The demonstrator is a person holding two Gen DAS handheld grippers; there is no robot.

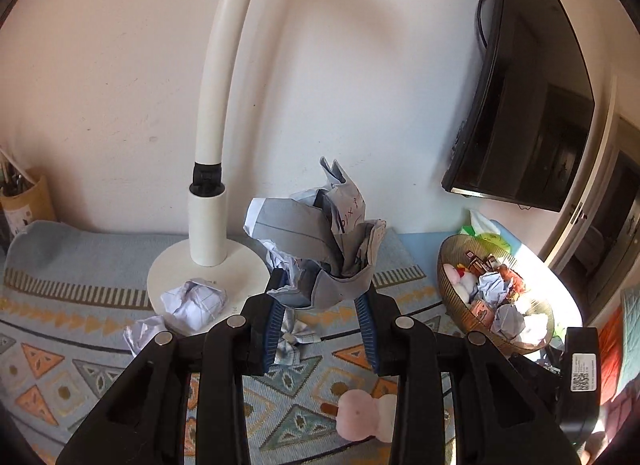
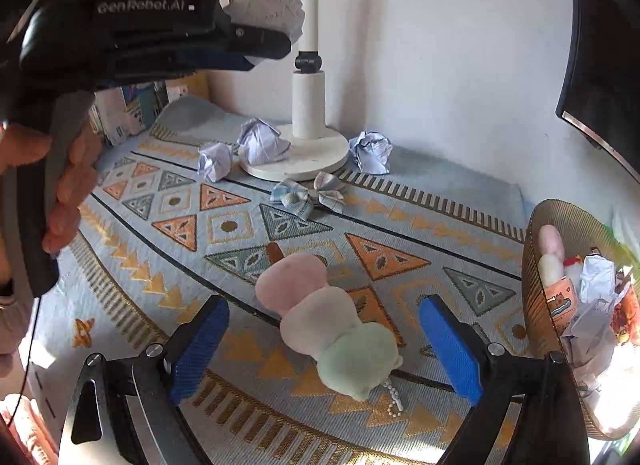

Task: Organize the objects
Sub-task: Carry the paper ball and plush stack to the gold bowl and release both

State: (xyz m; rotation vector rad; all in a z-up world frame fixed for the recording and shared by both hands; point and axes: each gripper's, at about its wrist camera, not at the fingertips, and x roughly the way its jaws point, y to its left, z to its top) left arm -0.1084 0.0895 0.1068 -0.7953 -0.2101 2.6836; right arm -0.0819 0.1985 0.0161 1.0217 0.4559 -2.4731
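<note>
- The ribbed basket (image 1: 452, 293) at your right held paper balls and small toys.
- Your left gripper (image 1: 322, 305) had its fingers pinched on a crumpled paper (image 1: 316, 233), lifted above the counter (image 2: 120, 297).
- Your right gripper (image 2: 320, 349) had its fingers spread wide around the pastel plush (image 2: 320, 313), not touching it.
- More paper balls (image 2: 260, 141) and a bow (image 2: 308, 195) lay near the lamp base (image 2: 316, 161).

Patterned cloth (image 2: 224, 225) under paper balls (image 2: 370, 152)
</note>
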